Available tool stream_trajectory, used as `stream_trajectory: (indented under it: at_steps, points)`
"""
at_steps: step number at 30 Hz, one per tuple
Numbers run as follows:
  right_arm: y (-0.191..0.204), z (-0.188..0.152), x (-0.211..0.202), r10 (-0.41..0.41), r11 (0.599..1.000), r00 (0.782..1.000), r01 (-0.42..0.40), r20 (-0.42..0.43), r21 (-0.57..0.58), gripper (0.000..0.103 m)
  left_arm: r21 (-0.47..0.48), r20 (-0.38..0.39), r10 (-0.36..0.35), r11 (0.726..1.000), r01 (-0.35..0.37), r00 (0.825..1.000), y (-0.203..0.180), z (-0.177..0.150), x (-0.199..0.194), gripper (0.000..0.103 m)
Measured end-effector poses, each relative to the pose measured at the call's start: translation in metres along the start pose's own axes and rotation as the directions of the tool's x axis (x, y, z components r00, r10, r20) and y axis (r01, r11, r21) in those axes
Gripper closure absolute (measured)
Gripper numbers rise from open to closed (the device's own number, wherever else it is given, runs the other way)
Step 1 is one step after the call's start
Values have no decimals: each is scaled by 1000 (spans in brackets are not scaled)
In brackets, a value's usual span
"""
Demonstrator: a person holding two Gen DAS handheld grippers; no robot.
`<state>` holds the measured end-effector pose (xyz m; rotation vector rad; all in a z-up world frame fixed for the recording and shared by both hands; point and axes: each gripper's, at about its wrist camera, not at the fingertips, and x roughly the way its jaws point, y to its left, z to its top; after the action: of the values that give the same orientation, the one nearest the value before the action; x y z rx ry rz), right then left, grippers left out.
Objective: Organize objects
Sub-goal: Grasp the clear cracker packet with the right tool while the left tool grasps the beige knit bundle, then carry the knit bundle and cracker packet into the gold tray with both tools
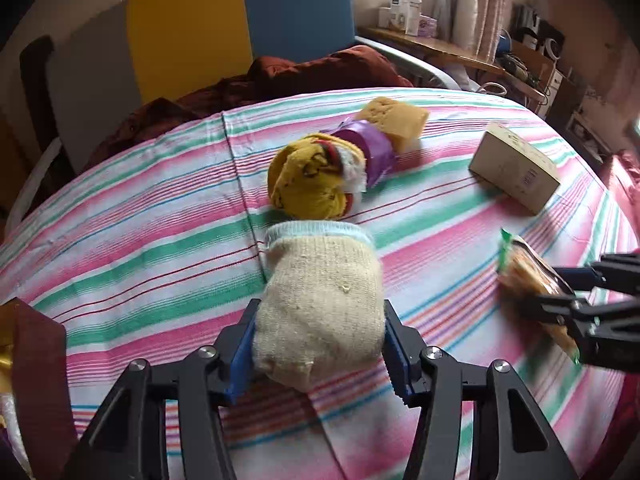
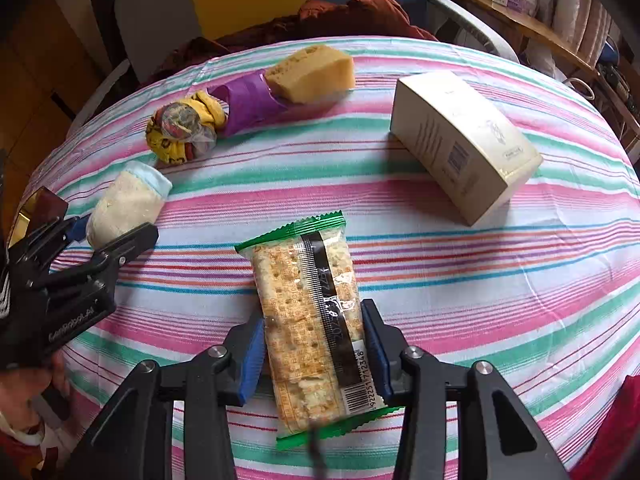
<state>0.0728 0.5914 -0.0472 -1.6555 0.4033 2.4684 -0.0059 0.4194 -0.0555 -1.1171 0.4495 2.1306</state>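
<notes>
**Desk:** What does the caption lead on?

**Photographer:** Two grippers, each closed around its own item on the striped worktop [image 2: 500, 280]. In the left wrist view, the left gripper [image 1: 320, 344] has its blue pads against both flanks of a rolled cream sock [image 1: 320, 300], bottom centre of the frame. In the right wrist view, the right gripper [image 2: 314, 344] is clamped on a cracker packet [image 2: 308, 320], also bottom centre.

**Desk:** Which way do they lie?

**Photographer:** Both run lengthwise straight away from the gripper holding them. The sock's blue cuff points toward the upper frame; the packet's green end seals sit one near the camera, one far. Each grip is across the short width, near the close end.

**Desk:** And the rest of the objects?

**Photographer:** A yellow sock bundle [image 1: 312, 184], a purple wrapper [image 1: 372, 152] and a tan sponge [image 1: 396, 120] form a slanted row just beyond the cream sock. A cream box [image 2: 464, 144] sits upper right in the right wrist view, well apart from the packet.

**Desk:** Who's nearer what?

**Photographer:** The left gripper is much nearer that row; the yellow bundle nearly touches the sock's cuff. The right gripper is the closer one to the box. I'd judge the sock likely joins the row, carried forward along its own axis, but that's my reading only.
</notes>
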Motion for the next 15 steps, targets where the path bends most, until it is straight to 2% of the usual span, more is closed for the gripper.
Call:
stream_trajectory:
  at_steps: [11, 15]
  points:
    - [-11, 0, -14, 50, 998, 996, -53, 75, 35, 60, -57, 110, -114, 991, 120, 987, 8, -30, -71, 47]
    - [-9, 5, -8, 61, 998, 993, -64, 100, 24, 60, -63, 143, -132, 988, 142, 981, 18, -47, -102, 47]
